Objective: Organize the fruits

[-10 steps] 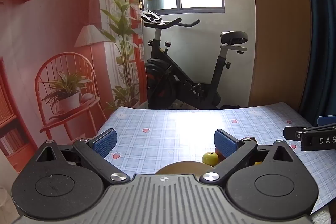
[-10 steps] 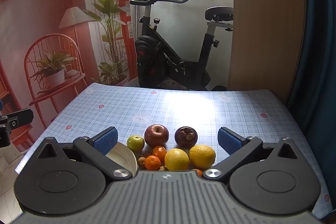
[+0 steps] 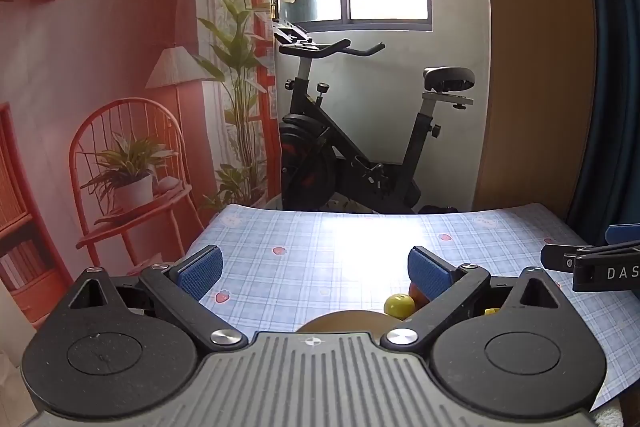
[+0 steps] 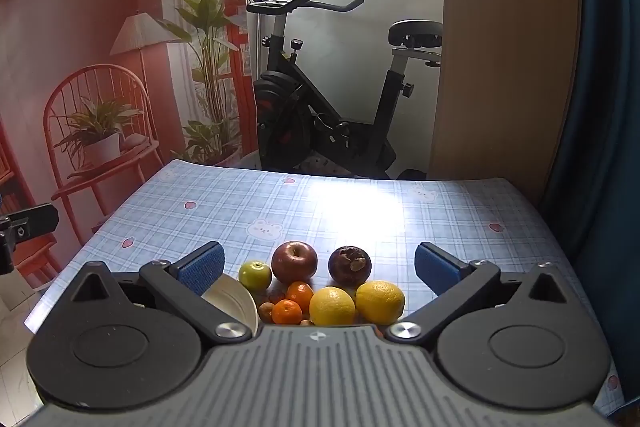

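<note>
Both grippers, left (image 3: 314, 269) and right (image 4: 318, 267), gape empty. Round fruits crowd together; nudging the red apple (image 4: 294, 262) at 12 o'clock could roll neighbours away.

The fruit sits clustered at the near edge of the surface (image 4: 360, 211). An apple (image 4: 294, 262) and a mangosteen (image 4: 349, 265) stand behind two lemons (image 4: 332, 306) lying side by side. Left of the lemons are two tangerines (image 4: 299, 294), then a bowl (image 4: 234, 301). An exercise bike (image 4: 332, 99) stands beyond the far edge.

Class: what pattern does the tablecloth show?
Pale blue plaid tablecloth with strawberries, bunnies; right wrist view.
</note>
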`<state>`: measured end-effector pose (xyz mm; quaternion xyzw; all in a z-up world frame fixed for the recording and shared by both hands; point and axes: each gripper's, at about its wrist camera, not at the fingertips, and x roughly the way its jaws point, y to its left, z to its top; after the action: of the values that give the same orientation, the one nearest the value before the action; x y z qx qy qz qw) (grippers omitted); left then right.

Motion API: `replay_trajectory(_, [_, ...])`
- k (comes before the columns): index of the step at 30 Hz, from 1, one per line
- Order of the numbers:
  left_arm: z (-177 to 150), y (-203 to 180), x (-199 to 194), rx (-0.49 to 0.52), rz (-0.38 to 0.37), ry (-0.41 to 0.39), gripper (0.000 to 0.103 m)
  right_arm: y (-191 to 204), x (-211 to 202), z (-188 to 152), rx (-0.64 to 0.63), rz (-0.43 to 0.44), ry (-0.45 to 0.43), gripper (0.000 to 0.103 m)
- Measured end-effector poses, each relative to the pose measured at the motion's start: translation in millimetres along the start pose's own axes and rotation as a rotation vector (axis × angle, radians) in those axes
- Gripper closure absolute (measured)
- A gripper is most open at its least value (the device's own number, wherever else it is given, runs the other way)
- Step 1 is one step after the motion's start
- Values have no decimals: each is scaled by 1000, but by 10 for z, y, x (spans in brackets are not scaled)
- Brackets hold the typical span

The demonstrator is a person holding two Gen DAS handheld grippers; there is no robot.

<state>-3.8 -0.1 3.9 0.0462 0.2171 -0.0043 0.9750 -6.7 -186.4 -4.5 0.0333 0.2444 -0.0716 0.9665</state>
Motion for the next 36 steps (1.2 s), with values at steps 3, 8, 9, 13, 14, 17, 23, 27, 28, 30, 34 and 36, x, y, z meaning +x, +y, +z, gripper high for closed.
replay_trajectory(3, [3, -22, 2, 0, 4, -4, 3, 7, -15, 6, -4, -4, -7, 0])
replay_trajectory(8, [14, -45, 34, -10, -2, -3, 3, 14, -21, -24, -8, -7, -20, 0])
replay_trajectory(9, [0, -15, -5, -11, -5, -10, 3, 11, -24, -28, -8, -7, -22, 0])
replay_trajectory(13, [-8, 12, -24, -13, -15, -16, 3, 32, -49, -39, -14, -15, -27, 0])
replay_trajectory(14, [-6, 13, -24, -14, -18, -15, 3, 29, -52, -42, -14, -16, -28, 0])
replay_trajectory(17, [-5, 8, -24, -18, -23, -14, 3, 37, -73, -32, -17, -20, -33, 0])
replay_trajectory(23, [-2, 2, -29, -19, -22, -17, 3, 44, -95, -19, -18, -20, -32, 0])
replay_trajectory(27, [-2, 10, -39, -25, -20, -24, 3, 56, -103, -8, -19, -25, -34, 0])
replay_trajectory(28, [0, 9, -40, -27, -19, -26, 3, 59, -103, -7, -19, -27, -34, 0])
replay_trajectory(30, [2, 9, -38, -32, -19, -26, 3, 61, -110, -4, -19, -27, -35, 0])
replay_trajectory(34, [2, 3, -33, -34, -19, -25, 3, 65, -115, 3, -22, -27, -34, 0])
replay_trajectory(36, [-5, 1, -34, -35, -20, -26, 3, 63, -116, 4, -23, -27, -34, 0])
